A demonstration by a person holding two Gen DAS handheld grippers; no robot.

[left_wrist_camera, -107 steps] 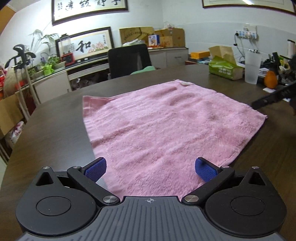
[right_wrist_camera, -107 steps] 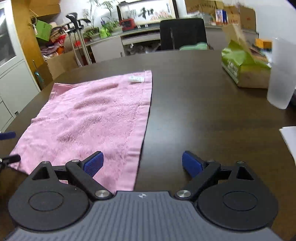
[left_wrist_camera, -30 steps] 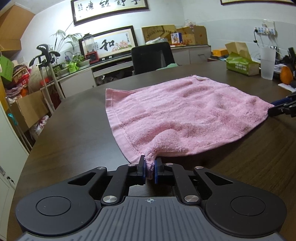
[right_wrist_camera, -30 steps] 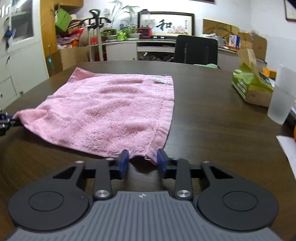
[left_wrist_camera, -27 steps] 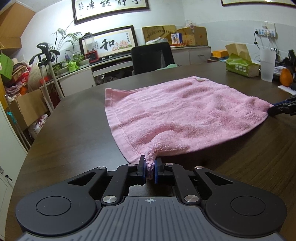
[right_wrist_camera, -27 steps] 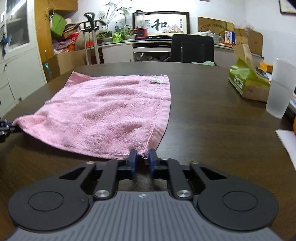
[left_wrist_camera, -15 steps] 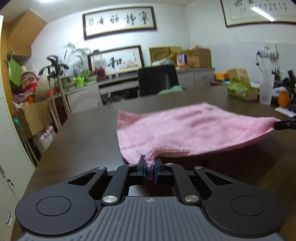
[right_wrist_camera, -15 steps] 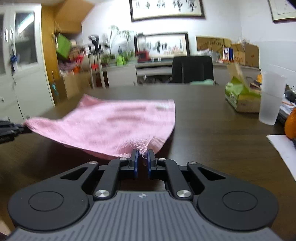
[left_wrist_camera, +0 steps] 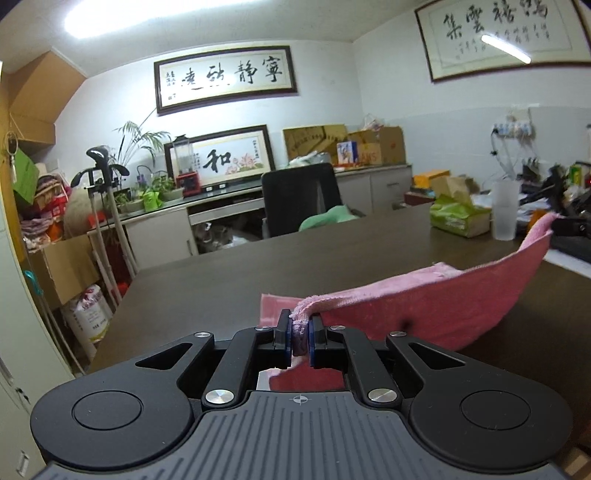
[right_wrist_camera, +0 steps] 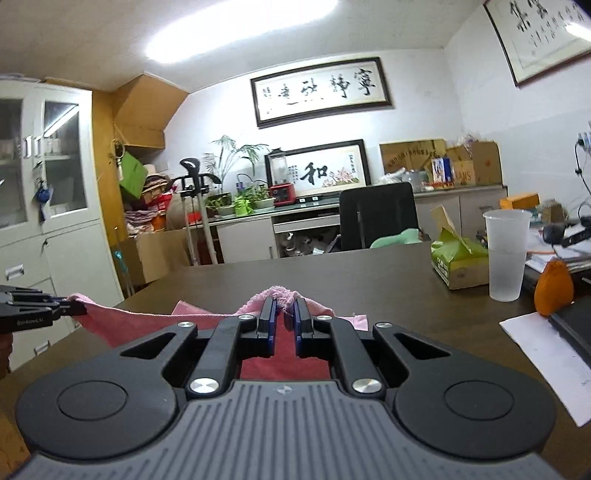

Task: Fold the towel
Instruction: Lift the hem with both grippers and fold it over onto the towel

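One pink terry towel (left_wrist_camera: 424,314) hangs lifted above the dark brown wooden desk (left_wrist_camera: 332,254), strung between two black hand-held grippers. The left hand-held gripper (left_wrist_camera: 300,334) is clamped on one corner, and the right hand-held gripper (right_wrist_camera: 284,317) is clamped on another. One framed picture (left_wrist_camera: 229,158) shows the large character 和. One frosted plastic cup (right_wrist_camera: 506,254) stands beside one green tissue pack (right_wrist_camera: 458,258).

Bare dark table (right_wrist_camera: 388,280) ahead, tissue box (right_wrist_camera: 460,264) and plastic cup (right_wrist_camera: 506,254) crowding the right, chair (right_wrist_camera: 378,216) beyond

Bright ceiling tube light (left_wrist_camera: 122,16) glare, sharp focus, fisheye-bent edges, dark corners
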